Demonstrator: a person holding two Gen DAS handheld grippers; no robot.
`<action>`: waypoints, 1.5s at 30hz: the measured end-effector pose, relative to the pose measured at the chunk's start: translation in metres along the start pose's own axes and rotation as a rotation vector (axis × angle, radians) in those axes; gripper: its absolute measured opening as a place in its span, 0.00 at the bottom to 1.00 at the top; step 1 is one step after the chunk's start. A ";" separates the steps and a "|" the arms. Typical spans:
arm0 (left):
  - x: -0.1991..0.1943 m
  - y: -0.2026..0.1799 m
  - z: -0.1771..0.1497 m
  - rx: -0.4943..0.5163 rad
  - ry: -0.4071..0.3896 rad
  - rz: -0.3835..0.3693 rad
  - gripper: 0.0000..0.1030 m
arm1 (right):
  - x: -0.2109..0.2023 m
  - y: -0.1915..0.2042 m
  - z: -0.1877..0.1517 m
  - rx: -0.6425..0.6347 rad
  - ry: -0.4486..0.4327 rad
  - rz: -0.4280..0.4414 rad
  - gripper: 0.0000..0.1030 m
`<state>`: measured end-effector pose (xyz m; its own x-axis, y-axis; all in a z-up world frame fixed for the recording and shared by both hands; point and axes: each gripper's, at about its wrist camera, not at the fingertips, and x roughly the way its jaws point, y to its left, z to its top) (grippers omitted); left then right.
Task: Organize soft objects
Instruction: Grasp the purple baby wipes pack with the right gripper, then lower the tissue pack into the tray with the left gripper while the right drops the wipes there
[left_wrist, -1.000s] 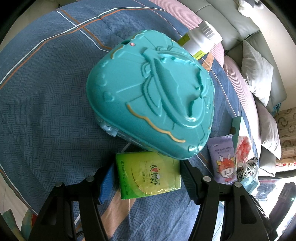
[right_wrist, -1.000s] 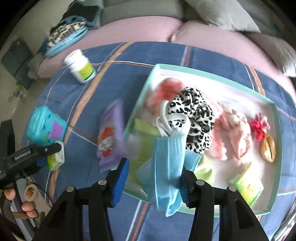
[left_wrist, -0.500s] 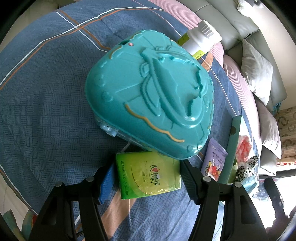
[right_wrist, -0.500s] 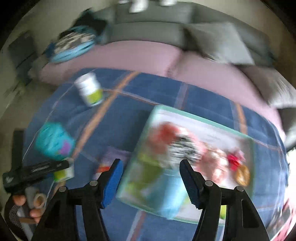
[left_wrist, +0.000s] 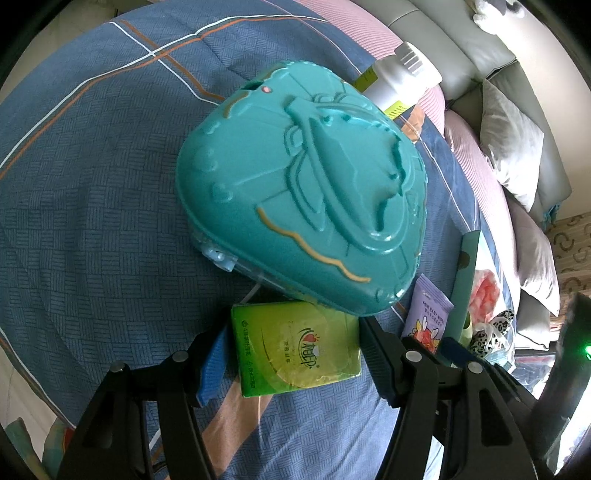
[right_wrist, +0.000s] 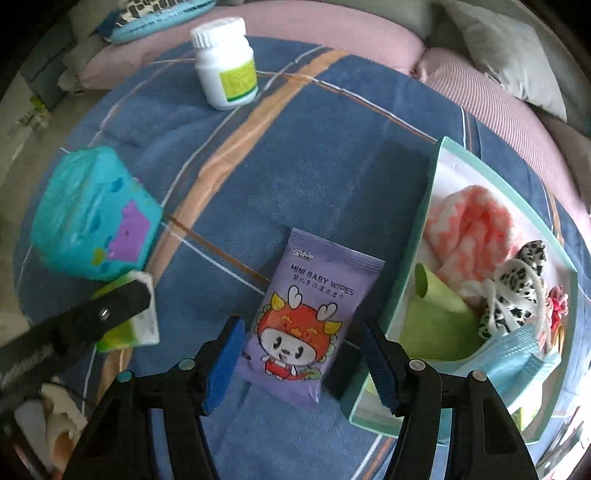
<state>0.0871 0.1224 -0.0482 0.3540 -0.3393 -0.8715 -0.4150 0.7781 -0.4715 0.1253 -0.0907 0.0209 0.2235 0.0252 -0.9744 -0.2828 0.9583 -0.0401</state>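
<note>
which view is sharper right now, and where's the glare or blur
Left wrist view: sharp, print on the green tissue pack crisp, soft sheen on the teal toy case, window corner at lower right blown out. Right wrist view: slightly soft, the wipes pack still legible, the tray and white bottle smeared toward the edges; strong fisheye bending in both.

Blue bedspread, woven check texture, crossed by orange and white stripes. On it: teal plastic case with thin gold wavy lines; its side shows a purple patch. Just beside the case, a bright green tissue pack, red-and-white logo. White bottle, yellow-green label. Lilac wipes pouch, red-orange cartoon dragon. Mint-rimmed tray, white inside: coral-and-white fabric, black-and-white leopard print, lime cloth, pale blue mask.
</note>
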 end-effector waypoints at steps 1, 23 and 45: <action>-0.001 0.001 0.000 -0.001 0.000 -0.002 0.65 | 0.002 0.002 0.001 0.002 -0.001 0.002 0.66; -0.035 -0.016 -0.019 0.062 -0.038 0.024 0.65 | -0.054 -0.013 -0.021 0.052 -0.143 0.055 0.54; 0.010 -0.200 -0.074 0.575 -0.066 -0.102 0.65 | -0.094 -0.203 -0.103 0.444 -0.255 -0.088 0.54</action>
<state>0.1118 -0.0758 0.0271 0.4274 -0.4086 -0.8064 0.1391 0.9111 -0.3879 0.0658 -0.3169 0.0978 0.4646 -0.0460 -0.8843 0.1585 0.9868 0.0319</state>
